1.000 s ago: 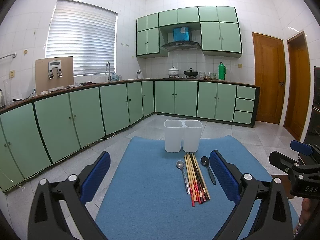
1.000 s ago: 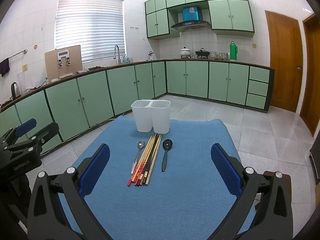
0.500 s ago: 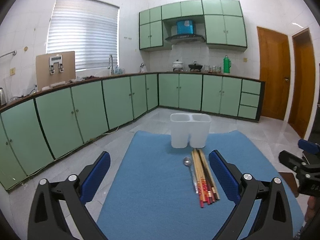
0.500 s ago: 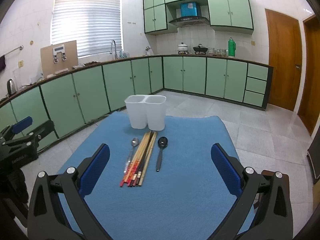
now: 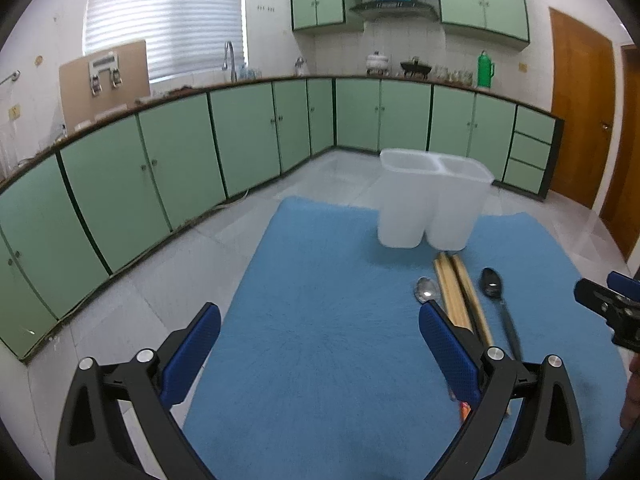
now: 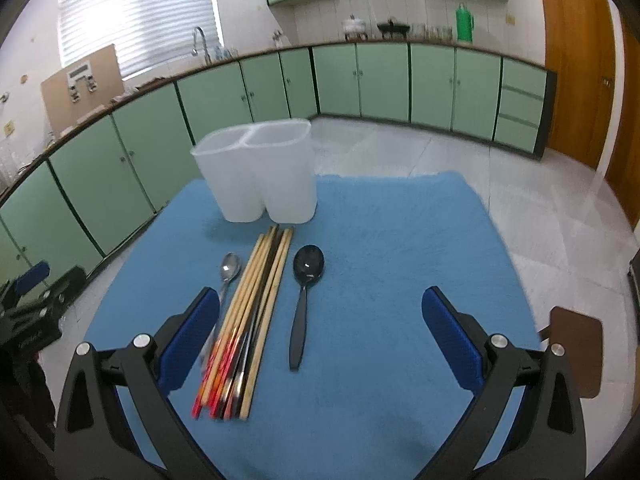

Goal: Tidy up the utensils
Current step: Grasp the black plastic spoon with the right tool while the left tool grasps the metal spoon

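A white two-compartment holder [image 6: 258, 172] [image 5: 432, 200] stands upright at the far side of the blue mat [image 6: 380, 248] [image 5: 328, 320]. In front of it lie a bundle of chopsticks [image 6: 250, 312] [image 5: 456, 292], a silver spoon [image 6: 229, 270] [image 5: 426, 290] to their left and a black spoon [image 6: 305, 292] [image 5: 498, 300] to their right. My right gripper [image 6: 320, 336] hovers open above the near ends of the utensils, holding nothing. My left gripper [image 5: 320, 352] is open over bare mat left of the utensils, its right finger covering the chopsticks' near ends.
Green kitchen cabinets [image 5: 248, 140] run along the back and left walls above a tiled floor [image 6: 540, 208]. A brown stool [image 6: 576, 348] sits just off the mat's right edge. The other gripper shows at each view's side [image 5: 608, 308] [image 6: 32, 312].
Both grippers have moved forward and tilted down toward the mat; the holder and utensils now look larger and nearer. No utensil has moved.
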Demonstrator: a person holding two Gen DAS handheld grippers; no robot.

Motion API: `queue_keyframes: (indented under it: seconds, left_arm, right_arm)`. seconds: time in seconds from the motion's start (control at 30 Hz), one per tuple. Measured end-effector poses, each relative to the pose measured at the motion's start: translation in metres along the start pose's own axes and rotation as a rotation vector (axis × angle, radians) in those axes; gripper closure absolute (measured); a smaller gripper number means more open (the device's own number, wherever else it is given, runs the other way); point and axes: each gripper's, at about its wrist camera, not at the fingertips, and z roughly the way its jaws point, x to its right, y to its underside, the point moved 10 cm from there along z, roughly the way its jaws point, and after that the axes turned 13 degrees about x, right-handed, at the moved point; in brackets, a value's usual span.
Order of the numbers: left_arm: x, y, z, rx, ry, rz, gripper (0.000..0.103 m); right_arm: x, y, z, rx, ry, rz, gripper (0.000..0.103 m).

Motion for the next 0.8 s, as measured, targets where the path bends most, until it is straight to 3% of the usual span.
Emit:
queue_keyframes:
  seconds: [0.2,0.33,0.6,0.77,0.8]
  left_arm:
    - [-0.001,0.019,0.042,-0.075,0.007,-0.001,0.011]
    - [0.0,0.027,0.063,-0.113,0.024,-0.002,0.016]
    - [0.014,0.032,0.081,-0.147,0.069,-0.004,0.017]
    - [0.036,0.034,0.09,-0.165,0.119,0.002,0.017]
    - [0.042,0.034,0.092,-0.168,0.129,0.004,0.017]
  right_arm:
    - [-0.006,0.01,0.059,-0.072,0.011,-0.007,0.009]
    - [-0.008,0.016,0.087,-0.119,0.009,-0.013,0.025]
    - [-0.006,0.029,0.116,-0.196,0.055,-0.004,0.036]
    - [-0.003,0.035,0.124,-0.222,0.074,-0.012,0.054]
    - [-0.003,0.034,0.124,-0.218,0.077,-0.03,0.063]
